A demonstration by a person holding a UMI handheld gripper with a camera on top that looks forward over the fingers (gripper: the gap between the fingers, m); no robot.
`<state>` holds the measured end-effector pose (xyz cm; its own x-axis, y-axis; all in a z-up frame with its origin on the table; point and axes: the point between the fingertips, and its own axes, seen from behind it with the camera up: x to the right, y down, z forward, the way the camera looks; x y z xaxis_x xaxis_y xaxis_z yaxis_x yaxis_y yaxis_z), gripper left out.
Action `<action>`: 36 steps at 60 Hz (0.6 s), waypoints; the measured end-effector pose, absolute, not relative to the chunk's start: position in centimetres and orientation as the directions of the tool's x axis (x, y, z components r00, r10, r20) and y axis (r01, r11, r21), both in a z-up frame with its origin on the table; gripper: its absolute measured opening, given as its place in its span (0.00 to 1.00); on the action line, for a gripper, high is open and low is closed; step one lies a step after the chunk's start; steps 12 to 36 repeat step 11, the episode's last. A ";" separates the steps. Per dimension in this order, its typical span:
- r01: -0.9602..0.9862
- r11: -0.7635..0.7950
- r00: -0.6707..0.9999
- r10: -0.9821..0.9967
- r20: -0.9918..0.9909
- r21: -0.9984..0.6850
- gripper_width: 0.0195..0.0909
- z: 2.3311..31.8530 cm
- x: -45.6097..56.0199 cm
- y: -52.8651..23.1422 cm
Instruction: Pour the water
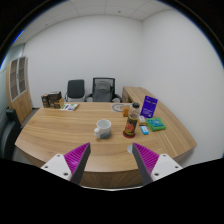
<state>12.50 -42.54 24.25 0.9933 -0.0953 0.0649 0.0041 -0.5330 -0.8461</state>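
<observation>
Gripper view shows the fingers (111,160) spread wide apart and holding nothing, raised above the near edge of the wooden worktop (60,128). A brown bottle (131,121) stands upright just right of a white cup (103,128), both well beyond the fingers toward the far middle of the worktop and untouched. Assessment: pouring has not begun; approach, grasp of the bottle, tilt over the cup and set-down all remain.
</observation>
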 end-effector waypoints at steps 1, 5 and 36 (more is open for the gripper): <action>0.009 -0.533 0.993 -0.094 0.070 -0.846 0.93 24.3 12.5 -42.6; 0.027 -0.533 0.992 -0.089 0.087 -0.846 0.93 24.1 12.3 -42.7; 0.024 -0.523 0.993 -0.089 0.083 -0.852 0.93 24.8 12.1 -42.6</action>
